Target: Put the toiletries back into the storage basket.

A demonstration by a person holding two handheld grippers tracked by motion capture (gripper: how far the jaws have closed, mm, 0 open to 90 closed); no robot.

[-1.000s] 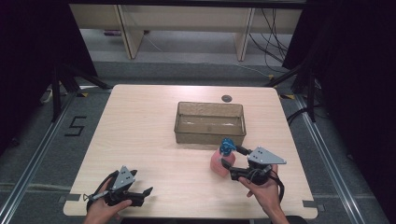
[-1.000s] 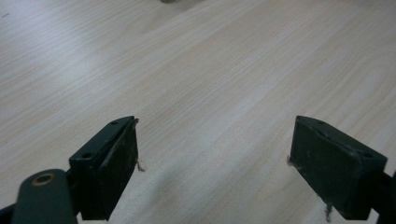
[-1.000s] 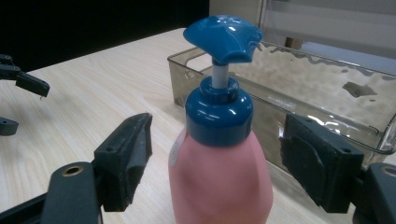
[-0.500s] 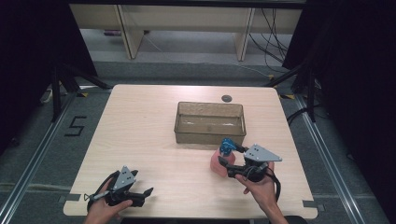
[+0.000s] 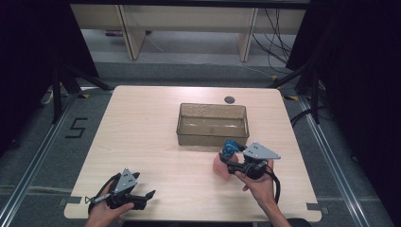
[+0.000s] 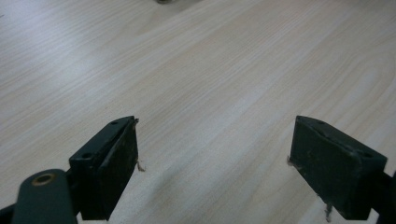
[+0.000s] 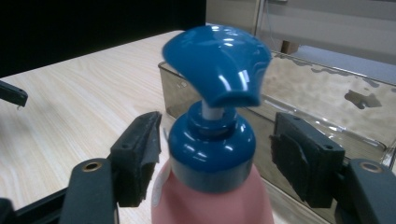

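Floor [image 5: 42, 142]: grey, marked with a black "5" [image 5: 75, 128].
Shelving [image 5: 189, 23]: pale wood, set behind the table [image 5: 142, 123].
Surroundings: dark.

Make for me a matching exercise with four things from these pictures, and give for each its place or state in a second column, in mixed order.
1. pump bottle
2. clear bin
3. left gripper
4. right gripper

a. open over bare tabletop, nothing between its jaws
b. empty, at the middle of the table
c. pink body, blue pump head
d. jaws just closing, one each side of the bottle's blue collar, small gaps left

Pairs: 1-c, 2-b, 3-a, 4-d
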